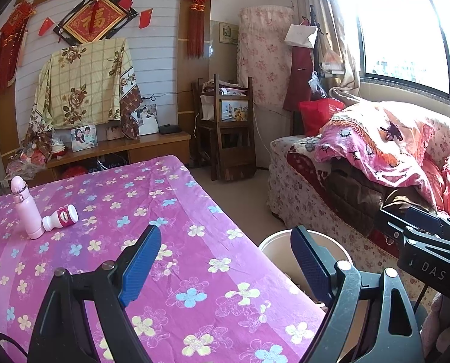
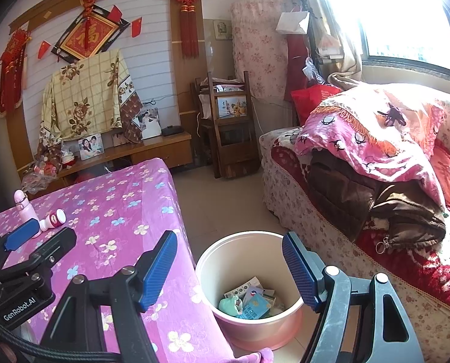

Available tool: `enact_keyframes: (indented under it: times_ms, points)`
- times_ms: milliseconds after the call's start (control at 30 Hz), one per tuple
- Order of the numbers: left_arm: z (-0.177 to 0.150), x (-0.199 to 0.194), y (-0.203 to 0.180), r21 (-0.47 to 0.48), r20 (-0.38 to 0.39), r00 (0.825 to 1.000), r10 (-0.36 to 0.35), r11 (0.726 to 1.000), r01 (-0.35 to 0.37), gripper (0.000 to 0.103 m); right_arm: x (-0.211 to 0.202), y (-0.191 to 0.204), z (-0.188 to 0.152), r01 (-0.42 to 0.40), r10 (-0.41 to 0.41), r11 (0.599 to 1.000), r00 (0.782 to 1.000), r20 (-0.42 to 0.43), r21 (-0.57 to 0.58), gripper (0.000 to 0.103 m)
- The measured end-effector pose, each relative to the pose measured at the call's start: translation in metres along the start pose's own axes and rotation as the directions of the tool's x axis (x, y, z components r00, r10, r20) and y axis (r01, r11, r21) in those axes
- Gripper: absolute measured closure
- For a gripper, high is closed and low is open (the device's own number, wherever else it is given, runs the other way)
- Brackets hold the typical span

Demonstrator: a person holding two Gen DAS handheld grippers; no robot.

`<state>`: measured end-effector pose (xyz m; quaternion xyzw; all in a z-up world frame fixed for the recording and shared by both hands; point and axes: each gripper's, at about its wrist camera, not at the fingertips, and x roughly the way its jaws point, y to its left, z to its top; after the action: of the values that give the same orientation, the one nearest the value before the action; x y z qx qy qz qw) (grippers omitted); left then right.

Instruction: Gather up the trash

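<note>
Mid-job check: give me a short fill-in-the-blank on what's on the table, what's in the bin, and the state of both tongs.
1. The tall pink bottle on the table stands ____.
2. The small white bottle beside it lies on its ____.
3. The round bin on the floor already holds ____.
4. The left tongs and the right tongs are both ____, with nothing between the pads.

Missing words: upright; side; trash; open
</note>
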<state>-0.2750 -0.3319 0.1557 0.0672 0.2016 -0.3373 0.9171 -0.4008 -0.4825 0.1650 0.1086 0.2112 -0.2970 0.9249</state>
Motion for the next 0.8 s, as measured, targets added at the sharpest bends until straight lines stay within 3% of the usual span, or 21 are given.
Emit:
enact_keyframes:
  times_ms: [800]
  points:
    - [-0.0029,0.0056,0.0037,0.008,-0.015,1.000,-0.006,1.000,0.006,0.015,0.0040,0.0020,-0.0013,-0.003,0.003,1.000,1.000,-0.011,-0.004,0.028]
